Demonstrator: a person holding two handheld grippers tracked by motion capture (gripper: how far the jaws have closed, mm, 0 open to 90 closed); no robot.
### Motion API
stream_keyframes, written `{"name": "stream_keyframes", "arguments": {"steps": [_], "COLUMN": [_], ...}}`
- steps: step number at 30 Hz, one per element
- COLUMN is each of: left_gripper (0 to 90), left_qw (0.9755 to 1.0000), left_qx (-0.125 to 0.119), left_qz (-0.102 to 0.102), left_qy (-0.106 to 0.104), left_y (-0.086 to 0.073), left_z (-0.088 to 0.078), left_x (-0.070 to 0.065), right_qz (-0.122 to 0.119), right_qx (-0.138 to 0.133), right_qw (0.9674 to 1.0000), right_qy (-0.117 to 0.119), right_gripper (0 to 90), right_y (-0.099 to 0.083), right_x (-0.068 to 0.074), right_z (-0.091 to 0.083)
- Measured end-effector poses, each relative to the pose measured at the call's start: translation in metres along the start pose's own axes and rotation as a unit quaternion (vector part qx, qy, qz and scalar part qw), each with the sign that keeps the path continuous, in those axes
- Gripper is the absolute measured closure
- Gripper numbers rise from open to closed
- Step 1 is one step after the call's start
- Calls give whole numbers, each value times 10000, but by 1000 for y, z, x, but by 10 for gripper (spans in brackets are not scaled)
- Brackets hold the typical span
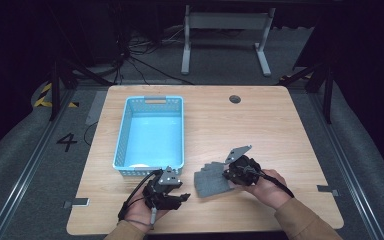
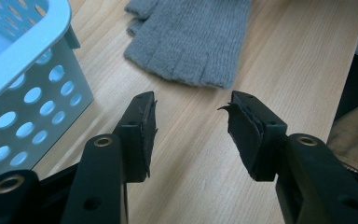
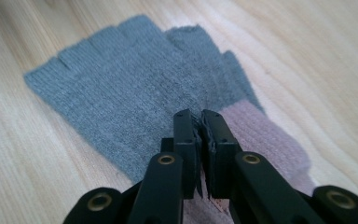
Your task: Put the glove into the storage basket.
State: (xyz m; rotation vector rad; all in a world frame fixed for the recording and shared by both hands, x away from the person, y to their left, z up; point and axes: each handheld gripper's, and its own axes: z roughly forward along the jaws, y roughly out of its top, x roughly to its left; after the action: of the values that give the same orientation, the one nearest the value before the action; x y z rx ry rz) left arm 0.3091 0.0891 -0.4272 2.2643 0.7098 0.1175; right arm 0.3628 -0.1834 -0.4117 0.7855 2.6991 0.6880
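I'm pinching the glove (image 3: 130,93) with my right gripper (image 3: 200,122) on the worktop (image 1: 280,130); my left gripper (image 2: 191,121) is hovering released.

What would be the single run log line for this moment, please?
left gripper: open, above table | right gripper: shut on grey glove | blue basket: on table

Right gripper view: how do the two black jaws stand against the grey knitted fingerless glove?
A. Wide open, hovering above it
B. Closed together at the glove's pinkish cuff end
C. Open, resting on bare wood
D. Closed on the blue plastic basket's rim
B: the right gripper has its jaws pressed together where the grey knitted fingerless glove meets its pinkish cuff, apparently pinching the fabric.
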Motion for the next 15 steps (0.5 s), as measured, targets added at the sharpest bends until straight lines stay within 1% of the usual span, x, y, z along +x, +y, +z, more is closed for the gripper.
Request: {"name": "stream_keyframes", "arguments": {"steps": [3, 5, 7, 9, 12, 15], "left_gripper": [521, 520, 520, 520, 520, 520], "left_qw": [10000, 10000, 10000, 10000, 10000, 10000], "left_qx": [21, 13, 27, 42, 28, 40], "left_qz": [13, 10, 23, 30, 27, 23], "left_qy": [-10, -15, -20, -22, -7, -24], "left_y": [1, 1, 1, 1, 1, 1], "left_z": [0, 0, 0, 1, 1, 1], "left_x": [0, 0, 0, 0, -1, 0], "right_qz": [-36, 6, 60, 97, 140, 72], "right_qx": [-95, -201, -249, -254, -189, -153], "right_qw": [9999, 9996, 9994, 9992, 9994, 9997], "right_qy": [-120, -216, -245, -285, -246, -182], "right_gripper": [855, 855, 855, 855, 854, 852], "right_y": [1, 1, -1, -4, -8, -11], "right_x": [-3, -5, -8, -12, -14, -13], "right_z": [-12, -20, -25, -24, -17, -9]}}
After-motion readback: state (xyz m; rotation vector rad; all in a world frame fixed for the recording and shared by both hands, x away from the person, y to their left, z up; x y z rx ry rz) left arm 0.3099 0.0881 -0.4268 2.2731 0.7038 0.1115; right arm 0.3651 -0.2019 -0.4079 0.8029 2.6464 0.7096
